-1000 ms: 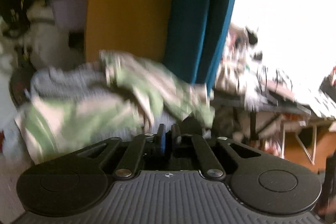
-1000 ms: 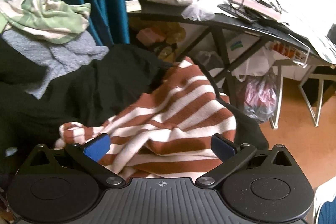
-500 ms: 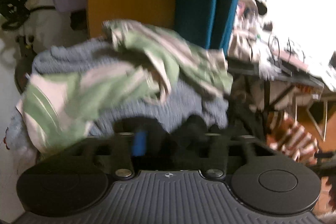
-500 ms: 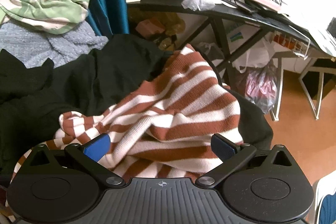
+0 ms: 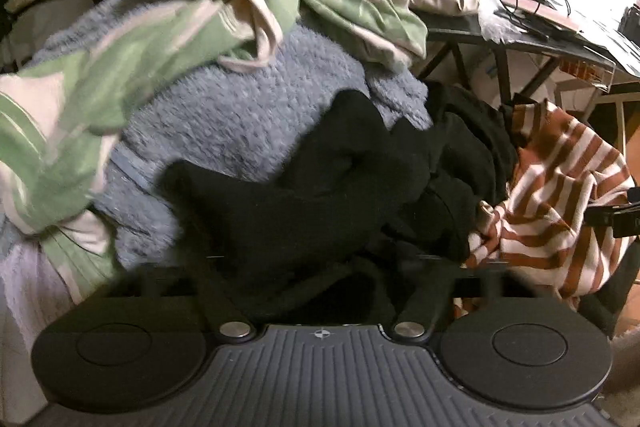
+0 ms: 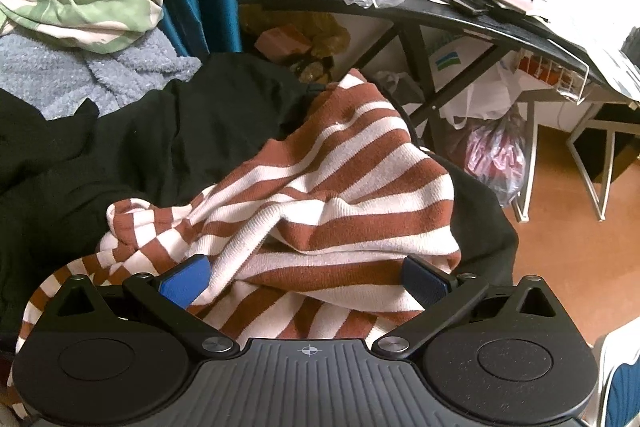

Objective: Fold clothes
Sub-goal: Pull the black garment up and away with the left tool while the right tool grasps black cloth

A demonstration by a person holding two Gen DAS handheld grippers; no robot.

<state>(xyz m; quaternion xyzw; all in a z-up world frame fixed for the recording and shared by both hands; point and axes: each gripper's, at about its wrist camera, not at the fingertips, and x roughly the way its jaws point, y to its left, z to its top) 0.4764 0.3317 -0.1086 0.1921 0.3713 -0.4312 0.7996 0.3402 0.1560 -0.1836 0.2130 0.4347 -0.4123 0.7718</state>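
A heap of clothes fills both views. The striped sweater (image 6: 320, 195) lies on the black garment (image 6: 140, 155), directly ahead of the right hand-held gripper (image 6: 304, 281), whose released jaws straddle its near folds. The left hand-held gripper (image 5: 320, 267), blurred, faces black cloth; its state I cannot tell.

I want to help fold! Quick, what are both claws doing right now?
Left claw: open, over the black garment, holding nothing.
Right claw: open, around the striped sweater, not gripping.

Left claw (image 5: 320, 259) opened and dropped toward black garment (image 5: 320, 195), right claw (image 6: 306, 277) closer over striped sweater (image 6: 320, 195)
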